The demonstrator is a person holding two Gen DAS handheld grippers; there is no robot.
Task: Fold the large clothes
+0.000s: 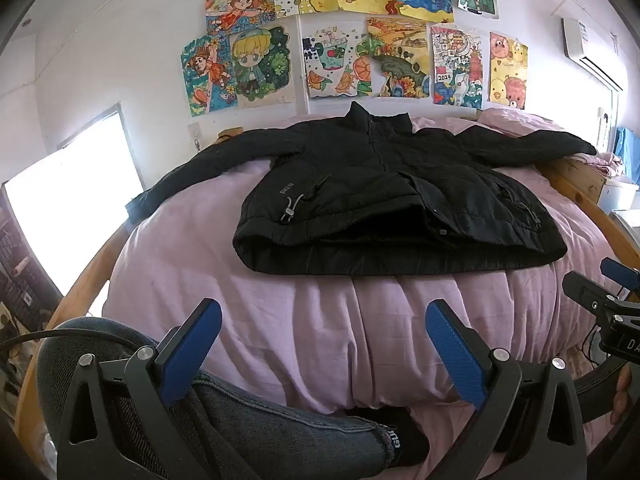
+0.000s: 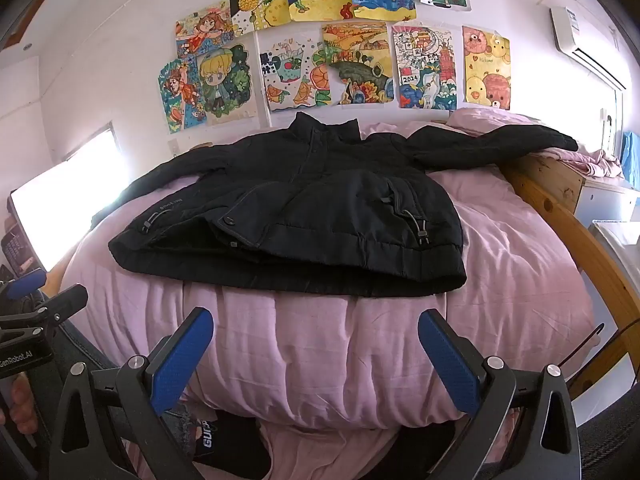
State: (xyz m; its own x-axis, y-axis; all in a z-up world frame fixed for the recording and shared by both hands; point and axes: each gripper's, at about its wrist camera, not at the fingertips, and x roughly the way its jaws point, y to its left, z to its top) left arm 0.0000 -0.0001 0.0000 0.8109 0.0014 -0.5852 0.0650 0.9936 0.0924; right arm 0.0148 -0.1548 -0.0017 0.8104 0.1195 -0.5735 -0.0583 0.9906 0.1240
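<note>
A black padded jacket (image 1: 372, 200) lies flat, front up, on a bed with a pink cover (image 1: 280, 320). Its collar points to the far wall and both sleeves are spread out sideways. It also shows in the right wrist view (image 2: 304, 216). My left gripper (image 1: 324, 320) is open and empty, held above the near edge of the bed, short of the jacket's hem. My right gripper (image 2: 316, 328) is open and empty, likewise short of the hem. The right gripper also shows at the right edge of the left wrist view (image 1: 612, 280).
A wooden bed frame (image 2: 568, 208) runs along the right side. Children's drawings (image 1: 360, 40) hang on the far wall. A bright window (image 1: 68, 200) is at the left. A person's jeans leg (image 1: 260, 420) and black sock lie under the grippers. An air conditioner (image 1: 592, 48) is at upper right.
</note>
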